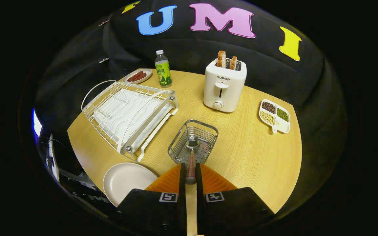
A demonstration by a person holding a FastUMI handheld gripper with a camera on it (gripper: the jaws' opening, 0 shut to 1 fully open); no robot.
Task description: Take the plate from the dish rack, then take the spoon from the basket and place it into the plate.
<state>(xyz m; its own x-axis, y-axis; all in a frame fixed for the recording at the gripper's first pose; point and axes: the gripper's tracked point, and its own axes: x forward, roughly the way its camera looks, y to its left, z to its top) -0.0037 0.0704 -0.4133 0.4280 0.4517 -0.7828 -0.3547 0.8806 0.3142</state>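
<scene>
- The white wire dish rack lies toward the left of the round pale-wood table; its slots hold no plate, so I judge the first step is done.
- The plain cream round plate lies flat on the table, just in front of the rack's near corner and just left of the gripper's fingers. Set there, it is within easy reach for dropping the spoon in.
- Behind the rack stand a small oval dish of reddish-brown sausages and a clear green-labelled drink bottle, both well apart from the work.
- The gripper has its two fingers closed tight on the handle of the spoon, pressing it from both sides near the handle's end.
- The spoon has a dark reddish, banded handle and a shiny metal bowl. The bowl reaches forward into the square silver wire basket just ahead of the fingers, low inside it; whether it touches the perforated floor I cannot tell.
- Held by its far end, the spoon can likely be drawn out of the basket and swung left to the plate.
- Further right stand a white two-slot toaster with two bread slices, and a white divided tray of beans.
</scene>
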